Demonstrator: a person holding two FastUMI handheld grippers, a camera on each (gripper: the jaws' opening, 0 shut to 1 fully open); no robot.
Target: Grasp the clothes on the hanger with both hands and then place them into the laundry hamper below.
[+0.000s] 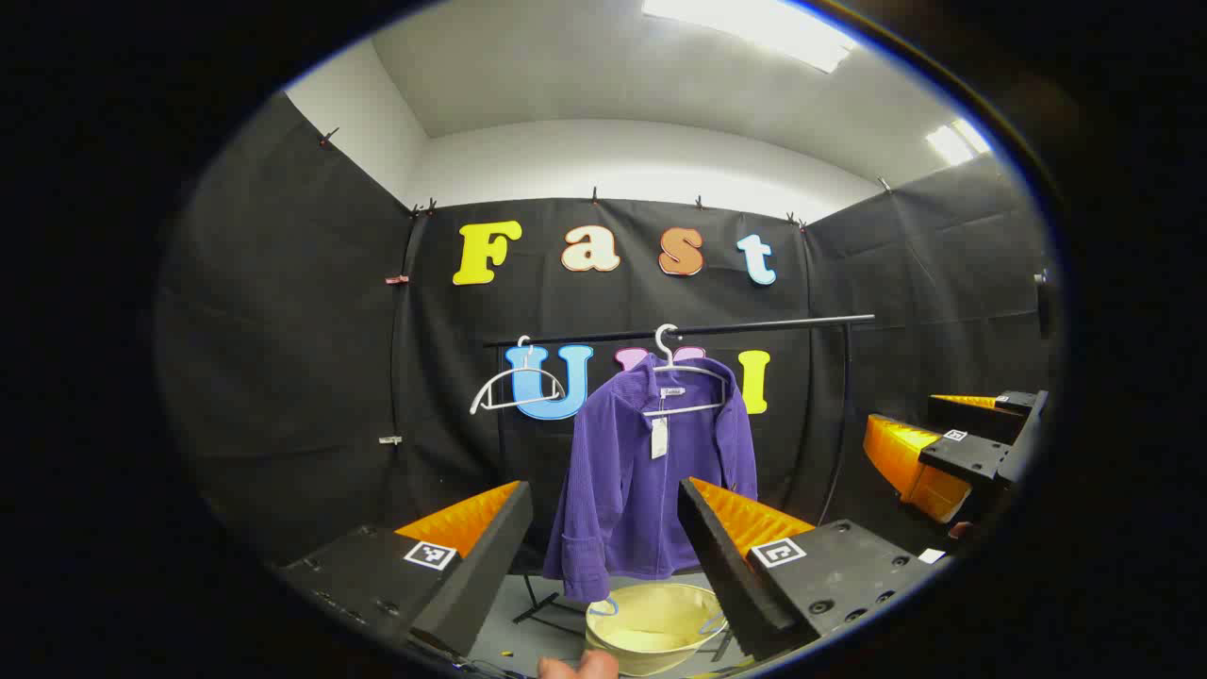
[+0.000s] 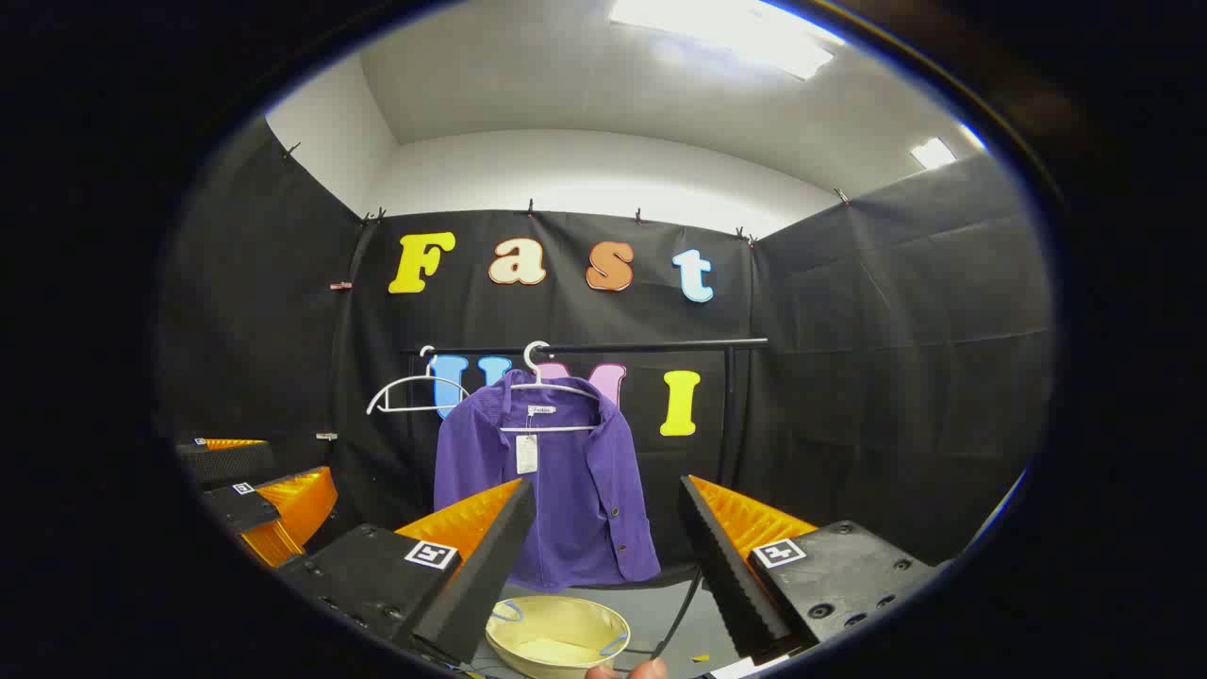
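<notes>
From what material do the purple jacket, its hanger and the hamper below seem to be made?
The purple jacket looks like soft ribbed fabric, perhaps fleece or corduroy: matte, with fine lines and limp folds. Its hanger looks like white plastic or coated wire: thin and smooth; I cannot tell which. The hamper seems to be pale yellow flexible plastic or fabric, with a smooth rim and blue handles.

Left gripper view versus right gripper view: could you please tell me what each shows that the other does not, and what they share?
Left gripper view: the open right hand-held gripper at its right edge, and a dangling sleeve cuff. Right gripper view: the open left hand-held gripper at its left edge, and front buttons. Shared: the purple jacket on a white hanger, an empty hanger beside it, the rail, the yellow hamper below.
</notes>
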